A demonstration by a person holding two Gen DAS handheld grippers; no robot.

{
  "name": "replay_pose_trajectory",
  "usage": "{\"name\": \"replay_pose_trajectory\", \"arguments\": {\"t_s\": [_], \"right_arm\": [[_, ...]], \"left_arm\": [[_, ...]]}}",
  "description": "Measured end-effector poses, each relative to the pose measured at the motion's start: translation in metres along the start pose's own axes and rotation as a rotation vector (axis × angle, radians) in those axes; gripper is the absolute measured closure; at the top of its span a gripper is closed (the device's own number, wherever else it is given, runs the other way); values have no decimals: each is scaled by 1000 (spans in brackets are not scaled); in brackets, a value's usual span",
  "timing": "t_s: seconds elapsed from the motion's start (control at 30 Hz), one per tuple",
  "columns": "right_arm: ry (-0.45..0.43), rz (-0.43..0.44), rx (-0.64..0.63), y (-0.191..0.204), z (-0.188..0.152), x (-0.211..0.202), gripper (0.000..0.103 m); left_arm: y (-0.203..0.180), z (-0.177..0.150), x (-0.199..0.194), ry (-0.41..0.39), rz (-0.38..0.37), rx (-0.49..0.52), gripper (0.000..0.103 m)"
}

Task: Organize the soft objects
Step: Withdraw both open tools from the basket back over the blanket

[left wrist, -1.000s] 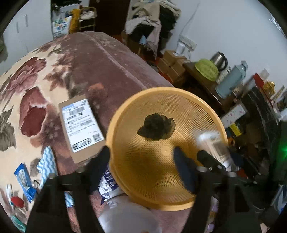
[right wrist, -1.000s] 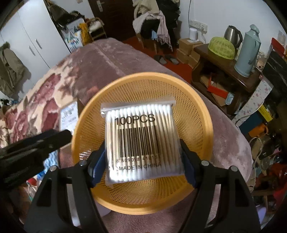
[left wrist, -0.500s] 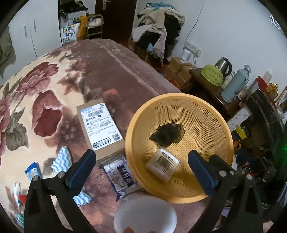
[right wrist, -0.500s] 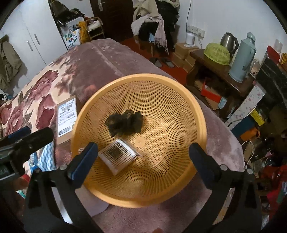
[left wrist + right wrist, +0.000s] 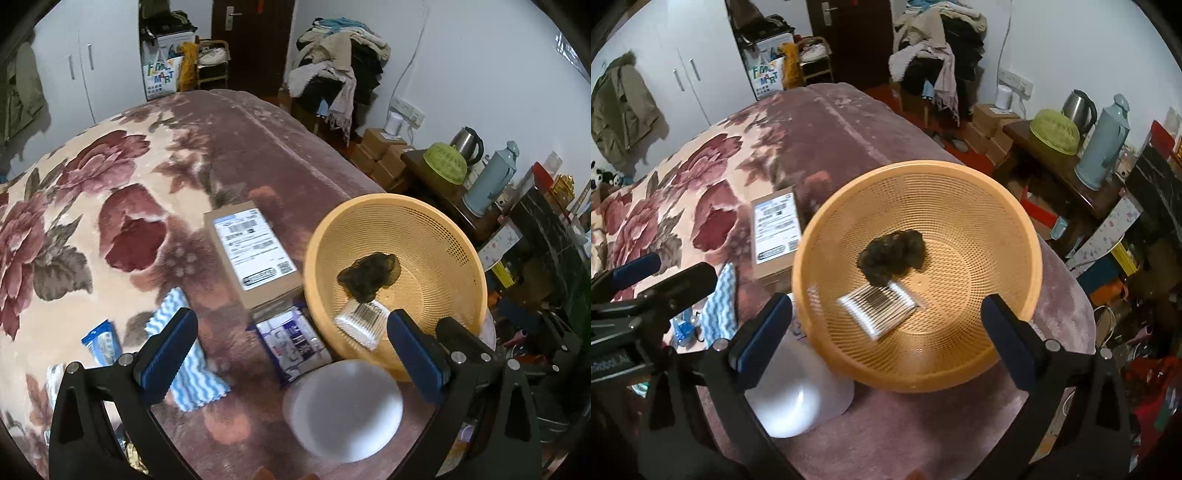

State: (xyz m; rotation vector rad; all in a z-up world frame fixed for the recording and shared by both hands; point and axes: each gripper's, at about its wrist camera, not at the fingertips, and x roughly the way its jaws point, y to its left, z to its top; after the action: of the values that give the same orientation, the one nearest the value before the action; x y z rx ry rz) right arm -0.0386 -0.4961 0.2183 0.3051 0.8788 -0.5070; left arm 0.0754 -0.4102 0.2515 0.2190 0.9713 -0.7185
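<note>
An orange mesh basket (image 5: 1008,229) sits on the bed's corner; it also shows in the left wrist view (image 5: 450,236). Inside lie a dark crumpled net (image 5: 892,254) (image 5: 369,277) and a clear pack of cotton swabs (image 5: 879,304) (image 5: 362,321). My right gripper (image 5: 882,325) is open and empty above the basket's near side. My left gripper (image 5: 291,343) is open and empty above a purple-white packet (image 5: 293,341) and a white round pad pack (image 5: 343,398), left of the basket.
A cardboard box with a shipping label (image 5: 255,251) lies left of the basket. A blue wavy-striped cloth (image 5: 184,365) and a blue sachet (image 5: 101,345) lie on the floral blanket (image 5: 92,184). A side table with a kettle and thermos (image 5: 1104,144) stands right of the bed.
My right gripper opened and dropped the cotton swab pack into the basket, then drew back. My left gripper opened wide and rose away from the basket.
</note>
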Motion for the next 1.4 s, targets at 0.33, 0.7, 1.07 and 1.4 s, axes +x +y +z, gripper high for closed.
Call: {"name": "replay_pose_trajectory", "arguments": {"t_s": [0.33,0.7,1.07,1.4], "right_arm": [[-14,9,-61,44,-12,-19,0],[-1,40,-125,96,-34,-23,0],[29,52,-193,140,-61,-20,0],[55,84,-228,174,-88,-14,0]], "left_arm": [[43,-19,-27,-21,18,-45,0],[97,-55,-47,-26,60,-87,0],[135,-90,-53,-19,88,-112,0],[162,-121,-62,-20,127,-108,0]]}}
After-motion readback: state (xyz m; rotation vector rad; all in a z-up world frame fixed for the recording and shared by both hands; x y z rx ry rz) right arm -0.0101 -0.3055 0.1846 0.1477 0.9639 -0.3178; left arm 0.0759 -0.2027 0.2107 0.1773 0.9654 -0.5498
